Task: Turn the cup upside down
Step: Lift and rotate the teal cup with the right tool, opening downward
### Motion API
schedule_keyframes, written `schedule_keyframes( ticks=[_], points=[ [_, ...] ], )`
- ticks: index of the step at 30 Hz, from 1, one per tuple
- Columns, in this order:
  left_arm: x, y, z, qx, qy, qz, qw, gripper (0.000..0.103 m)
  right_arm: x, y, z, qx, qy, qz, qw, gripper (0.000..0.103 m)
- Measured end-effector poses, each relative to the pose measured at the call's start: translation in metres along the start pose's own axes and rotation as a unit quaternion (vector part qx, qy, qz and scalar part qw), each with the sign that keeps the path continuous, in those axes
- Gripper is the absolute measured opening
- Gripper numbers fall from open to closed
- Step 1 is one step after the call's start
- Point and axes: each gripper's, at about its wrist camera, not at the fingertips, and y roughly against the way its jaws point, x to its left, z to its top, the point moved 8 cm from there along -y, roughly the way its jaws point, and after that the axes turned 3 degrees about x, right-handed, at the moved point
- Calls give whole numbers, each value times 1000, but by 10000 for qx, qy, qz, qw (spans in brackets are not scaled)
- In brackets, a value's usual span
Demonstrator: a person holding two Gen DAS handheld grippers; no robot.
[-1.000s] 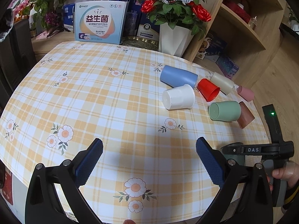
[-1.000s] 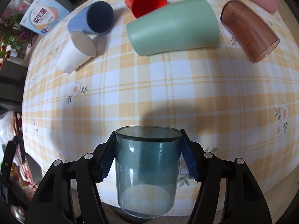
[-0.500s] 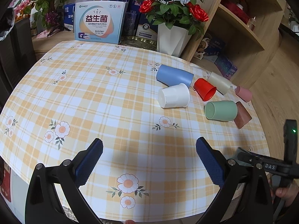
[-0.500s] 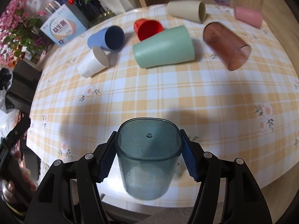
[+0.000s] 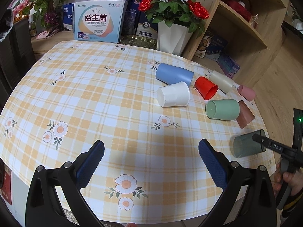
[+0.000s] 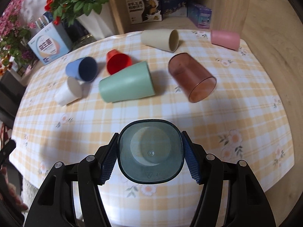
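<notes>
My right gripper (image 6: 150,153) is shut on a clear dark teal cup (image 6: 150,151). The cup lies along my view with its base facing the camera, held above the table's near edge. In the left wrist view the teal cup (image 5: 246,146) is tipped on its side in the air at the right, with my right gripper (image 5: 272,147) around it. My left gripper (image 5: 151,157) is open and empty over the front of the checked tablecloth (image 5: 94,98).
Several cups lie on their sides: blue (image 5: 173,73), white (image 5: 173,94), red (image 5: 206,88), cream (image 5: 221,81), pink (image 5: 246,92), green (image 5: 222,109) and clear brown (image 5: 245,116). A rose pot (image 5: 173,36), boxes (image 5: 98,23) and a wooden shelf (image 5: 246,28) stand behind.
My right gripper has lifted and rotated the teal cup from upright to lying forward, base now facing the camera. My left gripper has drawn back slightly and stayed open.
</notes>
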Motion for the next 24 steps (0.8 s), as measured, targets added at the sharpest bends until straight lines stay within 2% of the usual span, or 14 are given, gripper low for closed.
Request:
schedule_keyframes(
  ticks=[10, 24],
  points=[
    [4, -4, -1, 52, 35, 34, 10000, 97, -20, -5, 8, 136, 123, -604, 9980, 62],
    [3, -7, -4, 93, 32, 43, 9999, 97, -29, -13, -1, 412, 89, -622, 9972, 62]
  ],
)
